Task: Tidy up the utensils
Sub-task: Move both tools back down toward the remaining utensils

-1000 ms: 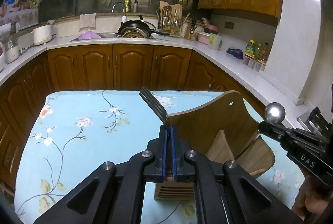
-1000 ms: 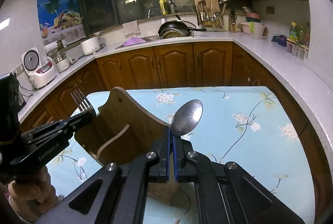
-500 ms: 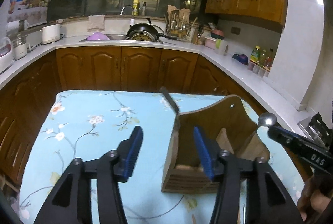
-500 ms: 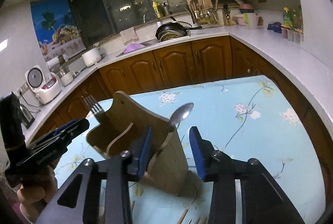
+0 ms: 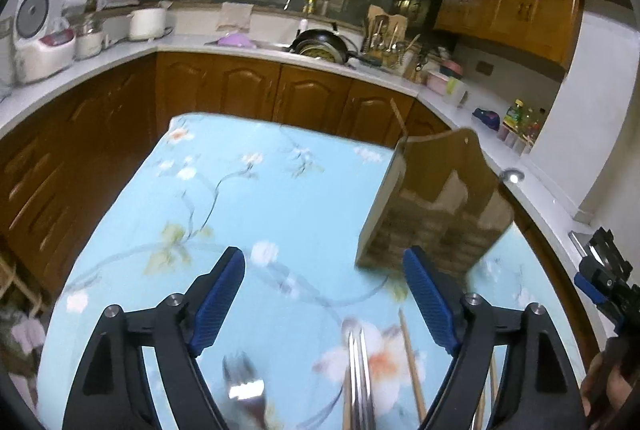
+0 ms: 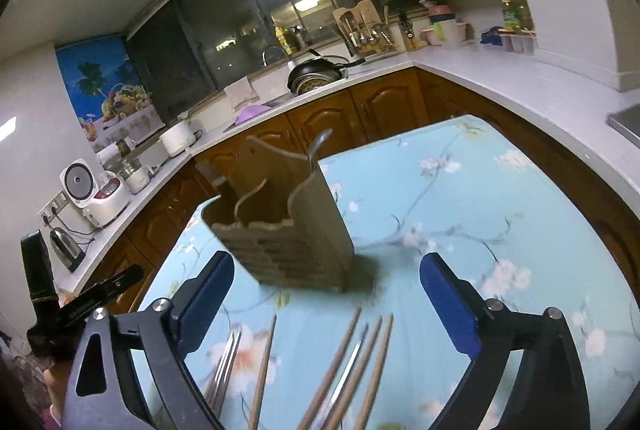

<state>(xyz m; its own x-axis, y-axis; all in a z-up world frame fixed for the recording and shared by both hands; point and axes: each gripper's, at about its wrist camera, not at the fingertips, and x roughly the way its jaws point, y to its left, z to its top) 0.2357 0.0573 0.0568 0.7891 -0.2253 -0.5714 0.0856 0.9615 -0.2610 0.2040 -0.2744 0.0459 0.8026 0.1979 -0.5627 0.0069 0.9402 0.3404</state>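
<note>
Utensils point(image 6: 360, 370) loose beside wooden caddy point(image 6: 288, 230)

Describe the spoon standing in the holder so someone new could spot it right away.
Find the blue floral tablecloth, then the wooden utensil holder standing on it. The spoon rises from the holder's right-hand compartment, upright and shiny metal, unlike the chopsticks lying flat in front.

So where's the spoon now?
In the right wrist view the spoon stands in the right end of the wooden utensil holder on the flowered tablecloth, its bowl poking above the rim.
</note>
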